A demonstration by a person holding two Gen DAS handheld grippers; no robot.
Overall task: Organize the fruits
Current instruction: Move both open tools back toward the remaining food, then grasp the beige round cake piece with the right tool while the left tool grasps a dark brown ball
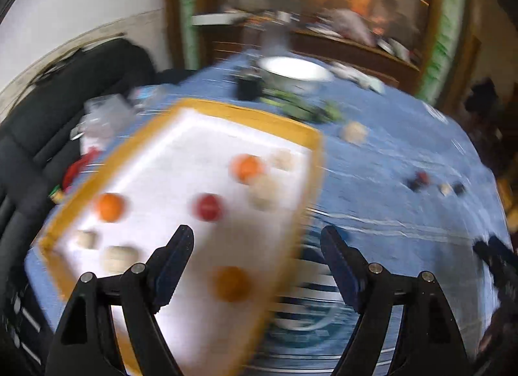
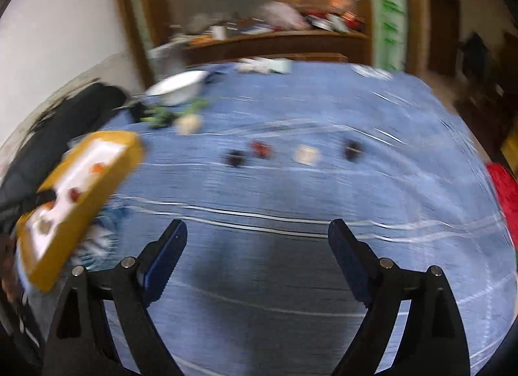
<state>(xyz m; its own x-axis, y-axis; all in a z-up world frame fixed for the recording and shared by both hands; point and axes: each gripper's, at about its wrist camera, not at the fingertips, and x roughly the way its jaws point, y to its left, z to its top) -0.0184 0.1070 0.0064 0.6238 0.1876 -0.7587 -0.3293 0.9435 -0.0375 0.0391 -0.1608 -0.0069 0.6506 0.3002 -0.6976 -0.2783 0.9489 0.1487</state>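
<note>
Two orange fruits (image 1: 110, 207) ahead of left claw (image 1: 257, 243)

A table draped in a blue cloth (image 2: 291, 201) carries a yellow-rimmed white tray (image 1: 246, 110) at its left side. Beyond the tray's far corner sit a white bowl (image 1: 294, 68), green leafy stems (image 1: 301, 107) and one pale round fruit (image 1: 354, 131) on the cloth. Well right of the tray, a short row of small pieces lies loose: dark (image 2: 235, 157), red (image 2: 260, 148), pale (image 2: 306, 154), dark (image 2: 353, 149).
</note>
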